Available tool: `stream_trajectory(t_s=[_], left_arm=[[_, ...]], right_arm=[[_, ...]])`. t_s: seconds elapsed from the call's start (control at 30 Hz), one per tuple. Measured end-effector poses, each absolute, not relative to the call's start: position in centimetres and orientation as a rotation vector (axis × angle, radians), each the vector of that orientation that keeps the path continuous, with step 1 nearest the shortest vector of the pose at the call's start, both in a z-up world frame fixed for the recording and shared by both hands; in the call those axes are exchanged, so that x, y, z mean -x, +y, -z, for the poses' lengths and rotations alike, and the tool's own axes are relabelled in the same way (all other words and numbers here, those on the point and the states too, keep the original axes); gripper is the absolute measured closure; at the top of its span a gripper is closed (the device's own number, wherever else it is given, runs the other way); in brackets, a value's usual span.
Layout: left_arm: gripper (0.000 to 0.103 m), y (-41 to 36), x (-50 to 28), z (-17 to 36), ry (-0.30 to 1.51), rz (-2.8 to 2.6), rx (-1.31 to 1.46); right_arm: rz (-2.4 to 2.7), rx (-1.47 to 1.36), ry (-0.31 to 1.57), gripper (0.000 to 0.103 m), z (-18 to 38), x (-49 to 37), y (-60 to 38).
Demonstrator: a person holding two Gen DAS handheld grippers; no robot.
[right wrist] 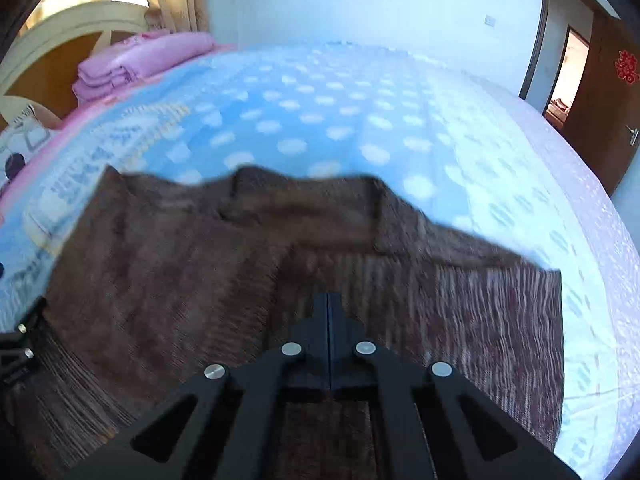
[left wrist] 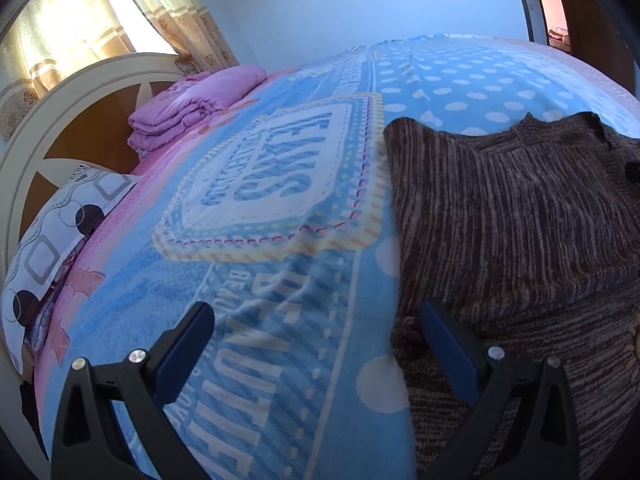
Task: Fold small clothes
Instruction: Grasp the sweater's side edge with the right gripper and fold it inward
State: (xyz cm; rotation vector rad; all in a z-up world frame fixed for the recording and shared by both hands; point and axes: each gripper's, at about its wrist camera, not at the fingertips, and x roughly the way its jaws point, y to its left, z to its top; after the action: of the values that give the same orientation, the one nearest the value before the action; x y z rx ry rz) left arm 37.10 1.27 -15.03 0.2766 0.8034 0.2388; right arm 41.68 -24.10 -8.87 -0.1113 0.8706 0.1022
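Flat on the blue blanket (left wrist: 280,240), brown sweater (left wrist: 520,216); right gripper (right wrist: 328,300) jaws together.

Brown striped knit sweater (left wrist: 520,216) is lying spread on the bed, partly folded, with one layer doubled over the lower part. It's sitting ahead and to the right of my left gripper (left wrist: 316,344), its left edge running just inside my right-hand finger. From my right gripper (right wrist: 328,300) it's lying directly beneath and ahead, collar edge rumpled at the far side, blurred there.
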Motion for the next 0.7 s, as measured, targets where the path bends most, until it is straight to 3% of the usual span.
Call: stream_trajectory(t_s=[0.07,0.1,0.17,0.27,0.3,0.53,0.7], left_arm=[[0.0,1.2,-36.7,15.0,0.801,-0.241,-0.272],[0.0,1.2,-36.3,15.1,0.804,-0.237,-0.271],[0.0,1.2,-36.1,15.1,0.804,-0.232,-0.27],[0.0,1.4,-36.0,14.9,0.805,-0.223,-0.261],[0.0,1.6,-36.0,14.7,0.801,-0.222,-0.246],[0.0,2.7,-37.2,11.4,0.72,-0.266,-0.151],[0.0,0.7,-39.9,14.6,0.832,-0.253,-0.301]], right_arm=[[-0.175,0.053,0.848,0.1,7.8,-40.7,-24.1],[-0.227,0.035,0.833,0.085,7.2,-40.0,-23.7],[-0.305,0.067,0.798,0.069,6.3,-38.6,-21.7],[-0.384,0.175,0.882,0.069,8.0,-36.4,-18.8],[-0.389,0.202,0.948,0.074,9.4,-35.9,-18.4],[-0.359,0.308,0.865,0.075,7.7,-33.4,-17.4],[-0.426,0.274,0.784,0.059,7.0,-35.2,-15.0]])
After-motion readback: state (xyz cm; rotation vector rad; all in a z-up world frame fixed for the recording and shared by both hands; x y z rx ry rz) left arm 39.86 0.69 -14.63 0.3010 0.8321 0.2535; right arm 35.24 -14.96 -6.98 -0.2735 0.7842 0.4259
